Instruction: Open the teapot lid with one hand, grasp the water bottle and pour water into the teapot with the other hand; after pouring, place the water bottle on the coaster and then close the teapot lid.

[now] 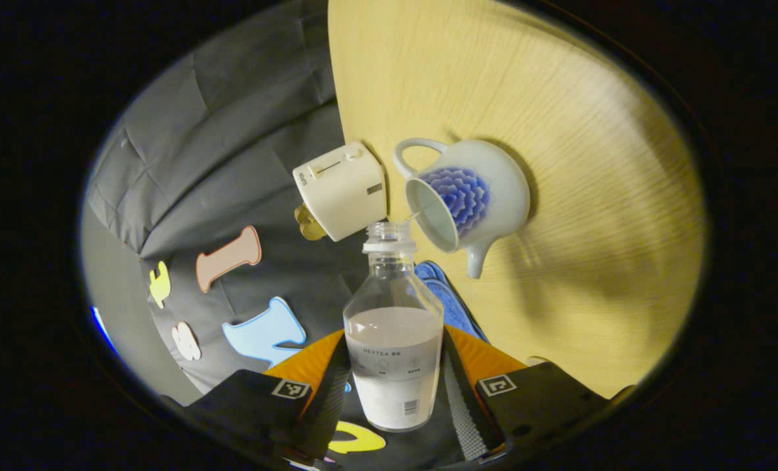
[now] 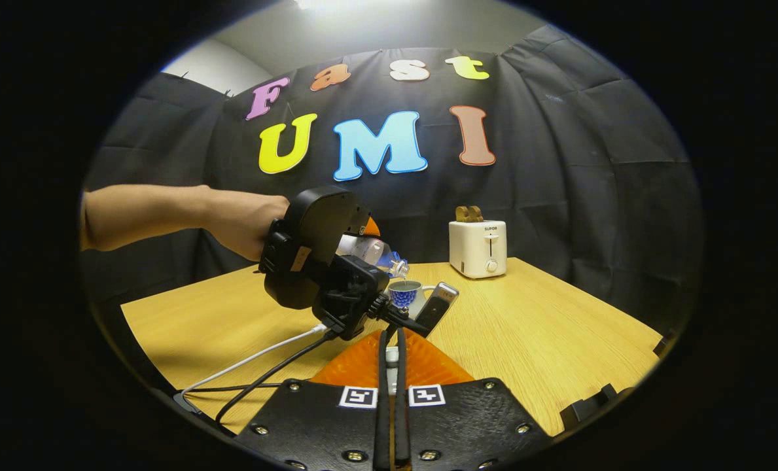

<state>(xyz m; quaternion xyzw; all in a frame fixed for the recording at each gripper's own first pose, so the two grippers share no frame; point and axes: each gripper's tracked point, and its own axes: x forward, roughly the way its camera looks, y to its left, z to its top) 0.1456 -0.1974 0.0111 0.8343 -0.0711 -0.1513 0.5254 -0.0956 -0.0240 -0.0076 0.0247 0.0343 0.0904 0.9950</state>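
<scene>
Both of my left fingers (image 1: pixel 457 392) press the clear plastic water bottle (image 1: pixel 394 340), tipped so its open neck hangs at the rim of the white ceramic teapot with a blue flower (image 1: pixel 467 196) on the pale wooden surface (image 1: pixel 591 163): the pouring step. A thin stream seems to cross (hard to make out). My right fingers (image 2: pixel 402 366) are nearly together; I cannot tell whether the small pale thing between them is the lid. Next I must right the bottle; part of something blue beneath it may be the coaster.

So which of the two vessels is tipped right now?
The water bottle, clamped in the left gripper, mouth tilted down toward the teapot, which stands upright on the table.
</scene>
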